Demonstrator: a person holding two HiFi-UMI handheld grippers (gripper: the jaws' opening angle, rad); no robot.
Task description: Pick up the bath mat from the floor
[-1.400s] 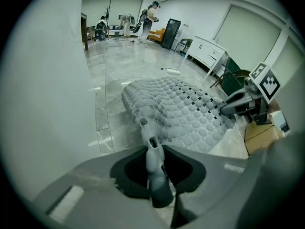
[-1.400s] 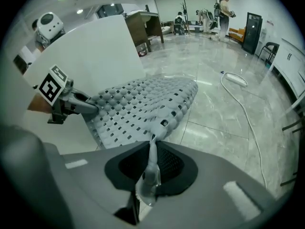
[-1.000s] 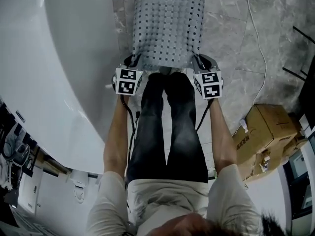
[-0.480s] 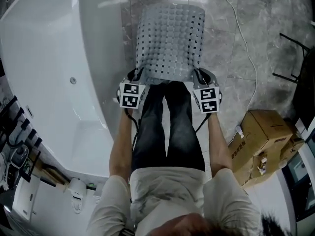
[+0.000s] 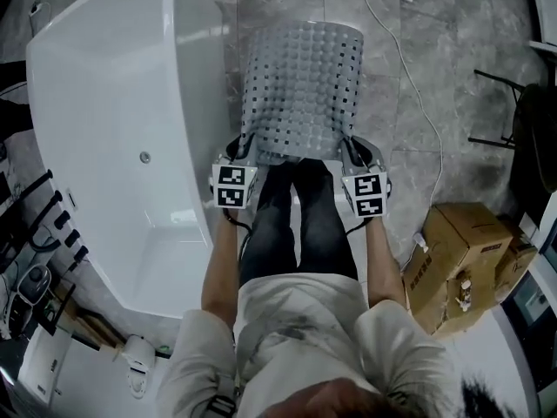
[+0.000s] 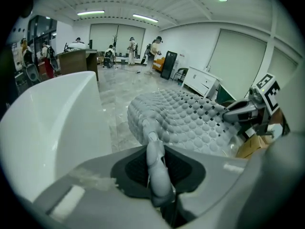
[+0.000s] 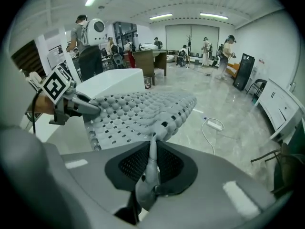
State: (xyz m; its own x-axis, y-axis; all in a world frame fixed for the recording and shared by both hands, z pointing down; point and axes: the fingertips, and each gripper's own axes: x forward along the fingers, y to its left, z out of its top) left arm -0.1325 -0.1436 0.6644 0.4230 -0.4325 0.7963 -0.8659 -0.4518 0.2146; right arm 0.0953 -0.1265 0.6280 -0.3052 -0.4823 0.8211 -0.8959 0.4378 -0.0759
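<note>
The grey bath mat, studded with bumps and square holes, hangs stretched out in front of me above the marble floor. My left gripper is shut on its near left corner, and my right gripper is shut on its near right corner. In the left gripper view the mat runs away from the pinched edge between the pads at my left gripper. In the right gripper view the mat spreads to the left from my right gripper, whose pads clamp a fold of it.
A white bathtub stands close on the left. A white cable and power strip lie on the floor at the right, with a cardboard box near my right side and a dark chair at the far right.
The mat stays clamped in both grippers. The view has shifted so more of the bathtub and far floor shows, and the mat now sits lower in the head view.
</note>
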